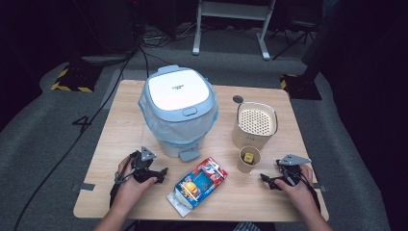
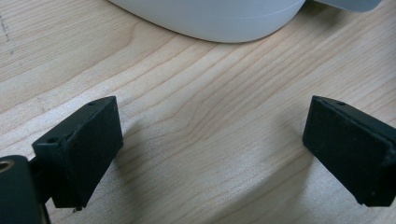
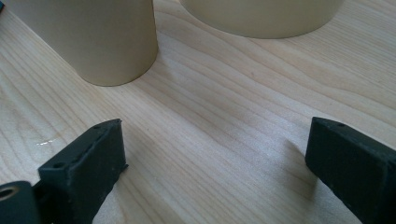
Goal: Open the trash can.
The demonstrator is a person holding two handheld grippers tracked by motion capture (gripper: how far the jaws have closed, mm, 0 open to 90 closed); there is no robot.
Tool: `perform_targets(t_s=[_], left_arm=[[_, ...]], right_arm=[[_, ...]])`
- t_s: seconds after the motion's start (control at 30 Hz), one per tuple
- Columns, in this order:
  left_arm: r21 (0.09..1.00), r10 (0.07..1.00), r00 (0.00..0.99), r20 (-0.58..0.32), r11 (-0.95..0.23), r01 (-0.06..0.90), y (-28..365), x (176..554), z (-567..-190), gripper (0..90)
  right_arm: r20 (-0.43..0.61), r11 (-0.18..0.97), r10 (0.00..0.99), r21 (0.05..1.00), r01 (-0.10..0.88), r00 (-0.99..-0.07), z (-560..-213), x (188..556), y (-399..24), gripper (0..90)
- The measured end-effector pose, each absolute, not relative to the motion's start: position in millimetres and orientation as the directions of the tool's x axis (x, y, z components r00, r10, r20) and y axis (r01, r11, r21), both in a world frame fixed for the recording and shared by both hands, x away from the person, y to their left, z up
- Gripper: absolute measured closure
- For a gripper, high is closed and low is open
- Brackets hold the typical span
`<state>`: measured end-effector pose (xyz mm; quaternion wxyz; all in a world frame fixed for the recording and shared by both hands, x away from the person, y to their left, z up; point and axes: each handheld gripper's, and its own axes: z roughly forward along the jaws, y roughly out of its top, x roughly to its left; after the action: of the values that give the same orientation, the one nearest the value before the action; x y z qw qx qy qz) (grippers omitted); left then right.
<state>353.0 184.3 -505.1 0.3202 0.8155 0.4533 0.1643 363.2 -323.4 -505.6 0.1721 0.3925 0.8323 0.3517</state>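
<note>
High view shows the left gripper resting low on the wooden table, jaws spread wide with bare wood between them and nothing held. Just ahead of it stands the lidded bin, lined with a blue bag, its pedal facing the person. To this gripper's right, near its jaw tips, lies a colourful snack packet, flat on the table, its long axis running diagonally from the near left to the far right, the torn silvery end toward the person.

The right gripper also rests on the table, jaws wide apart and empty. Just beyond and to its left stands a small paper cup, upright, mouth up, something yellow inside. Farther ahead is a taller beige canister with a perforated top. The packet lies well apart to the left of this gripper.
</note>
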Motion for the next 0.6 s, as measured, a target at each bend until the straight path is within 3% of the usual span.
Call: perform_targets(t_s=[0.23,0.43,0.47,0.5,0.6], left_arm=[[0.676,0.843,0.538,-0.029,-0.380,0.631,185.7,353.4,-504.9,5.8],[0.660,0.849,0.527,-0.038,-0.374,0.651,194.4,353.4,-496.9,36.2],[0.645,0.849,0.526,-0.047,-0.377,0.665,196.1,353.2,-493.8,36.2],[0.626,0.841,0.533,-0.092,-0.368,0.688,198.4,351.9,-489.0,44.4],[0.625,0.830,0.552,-0.082,-0.389,0.677,199.6,349.1,-483.7,49.5]], right_arm=[[-0.011,0.445,0.774,0.720,0.532,-0.633,-505.5,363.0,-323.5,5.3],[-0.010,0.445,0.772,0.722,0.529,-0.636,-505.5,362.6,-324.0,5.9],[-0.010,0.445,0.772,0.722,0.529,-0.636,-505.5,362.6,-324.0,5.9],[-0.010,0.445,0.772,0.722,0.529,-0.636,-505.6,362.6,-324.0,5.9],[-0.011,0.446,0.771,0.723,0.528,-0.636,-505.5,362.5,-324.0,6.3]])
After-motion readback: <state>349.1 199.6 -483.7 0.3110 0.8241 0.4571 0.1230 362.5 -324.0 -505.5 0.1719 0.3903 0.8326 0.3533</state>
